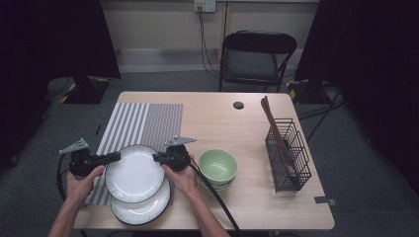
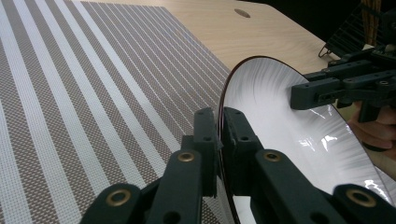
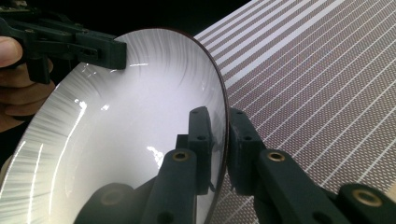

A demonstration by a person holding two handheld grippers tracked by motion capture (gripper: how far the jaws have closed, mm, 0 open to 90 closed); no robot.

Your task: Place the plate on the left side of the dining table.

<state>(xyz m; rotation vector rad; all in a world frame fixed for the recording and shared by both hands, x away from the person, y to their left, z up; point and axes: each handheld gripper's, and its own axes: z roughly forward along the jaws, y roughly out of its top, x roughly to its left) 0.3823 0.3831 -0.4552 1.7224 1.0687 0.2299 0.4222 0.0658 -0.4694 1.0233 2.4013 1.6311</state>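
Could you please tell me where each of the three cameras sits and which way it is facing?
High view: above the person's side, looking forward and down at the table; forearms, left tool and right tool show.
Left gripper view: rides the left tool, looking across the plate and striped placemat.
Right gripper view: rides the right tool, facing the opposite way.
Shared: each gripper view shows the same plate and the other tool on its far rim.

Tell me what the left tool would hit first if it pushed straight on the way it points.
The left tool is already clamped on the upper white plate; straight beyond lies the right tool on the opposite rim, probably.
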